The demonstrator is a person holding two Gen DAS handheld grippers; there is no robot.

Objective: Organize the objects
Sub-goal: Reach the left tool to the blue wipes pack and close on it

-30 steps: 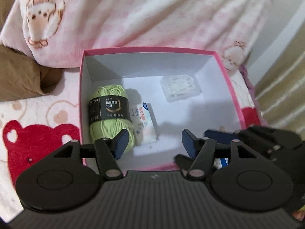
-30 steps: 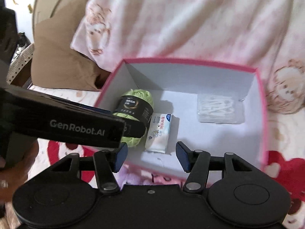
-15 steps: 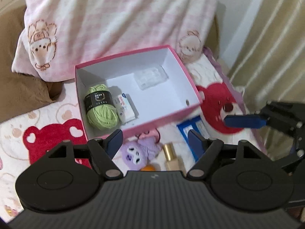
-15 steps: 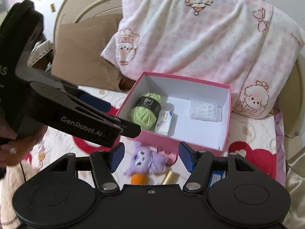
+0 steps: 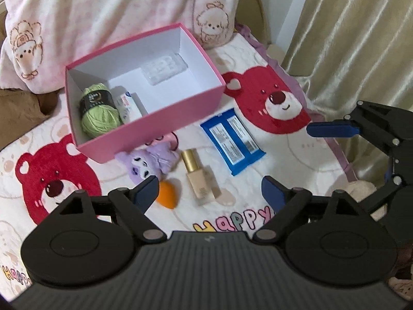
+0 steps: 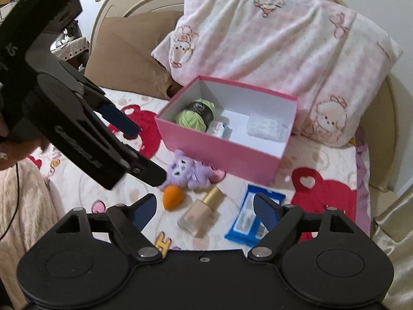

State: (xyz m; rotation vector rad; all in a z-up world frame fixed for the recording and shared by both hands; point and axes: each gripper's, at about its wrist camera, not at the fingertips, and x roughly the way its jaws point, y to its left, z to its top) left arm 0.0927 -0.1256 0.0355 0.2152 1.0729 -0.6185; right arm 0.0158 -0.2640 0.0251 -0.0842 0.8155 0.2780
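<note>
A pink box (image 5: 155, 131) (image 6: 219, 152) stands on the bed and holds a green yarn ball (image 5: 99, 115) (image 6: 195, 115), a small white packet (image 5: 127, 107) and a clear plastic case (image 5: 165, 72). In front of it lie a purple plush (image 5: 152, 161) (image 6: 188, 171), an orange sponge (image 5: 167, 193) (image 6: 173, 197), a foundation bottle (image 5: 200, 178) (image 6: 201, 211) and a blue wipes pack (image 5: 232, 139) (image 6: 254, 215). My left gripper (image 5: 210, 192) is open and empty, held above these items. My right gripper (image 6: 204, 208) is open and empty too, and shows at the right of the left wrist view.
A pink plaid pillow (image 6: 271, 51) and a brown pillow (image 6: 129, 51) lie behind the box. The bedsheet (image 5: 271, 103) has red bear prints. A beige curtain (image 5: 361, 38) hangs at the right. The bed's edge runs along the right side.
Both grippers have pulled back and up from the box, so the loose items in front of it have come into view. Both stay open and empty.
</note>
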